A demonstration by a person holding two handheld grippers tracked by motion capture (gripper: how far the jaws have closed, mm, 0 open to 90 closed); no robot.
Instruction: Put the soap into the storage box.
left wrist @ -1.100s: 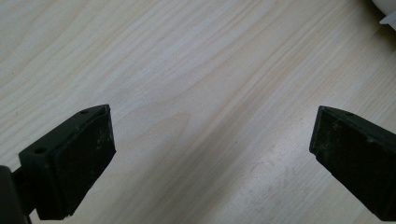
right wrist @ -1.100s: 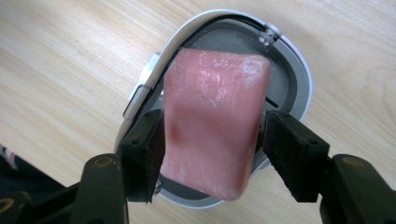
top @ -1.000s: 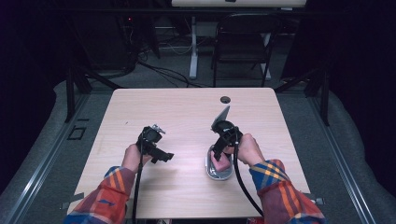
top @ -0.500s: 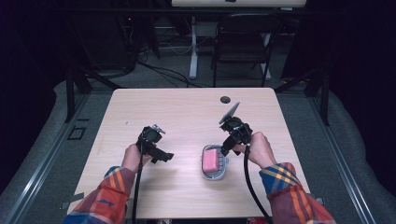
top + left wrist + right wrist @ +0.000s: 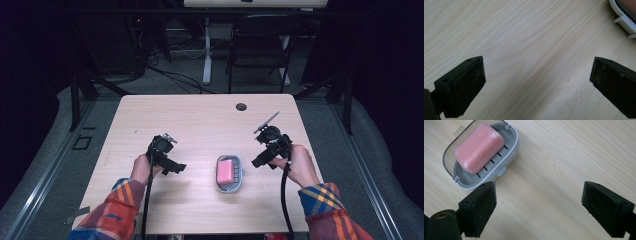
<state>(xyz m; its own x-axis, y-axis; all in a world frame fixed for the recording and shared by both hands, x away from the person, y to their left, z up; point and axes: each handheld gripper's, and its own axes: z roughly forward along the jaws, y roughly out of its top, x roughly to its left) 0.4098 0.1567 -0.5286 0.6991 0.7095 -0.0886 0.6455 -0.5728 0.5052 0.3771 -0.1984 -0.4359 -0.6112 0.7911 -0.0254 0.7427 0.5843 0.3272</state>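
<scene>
Resting on the pale wood surface (image 5: 200, 125), the pink soap bar (image 5: 226, 171) lies inside a grey soap dish (image 5: 242, 175), roughly midway between the two hands and toward the near edge.

Right gripper (image 5: 260, 161): held to the right of the dish, apart from it, with bare wood between. Its fingers (image 5: 477, 210) have just been opening and now stand wide apart with nothing between them. In the right gripper view the dish (image 5: 510, 150) sits up and to the left of the fingers, its near rim close above the left-hand fingertip, not touching as far as can be told. The soap (image 5: 479, 147) lies slantwise on the slotted insert of the dish, clear of both fingers.

Left gripper (image 5: 172, 167): held to the left of the dish, well apart from it. Fingers (image 5: 466, 85) wide apart, only bare wood grain between them. In the left gripper view a corner of the dish (image 5: 624, 17) shows at the upper right, beyond the right-hand finger and clear of it.

Neither pair of fingers touches soap or dish. Plaid sleeves (image 5: 115, 210) enter from the bottom of the high view. A small round grommet hole (image 5: 241, 106) sits near the far edge of the surface.
</scene>
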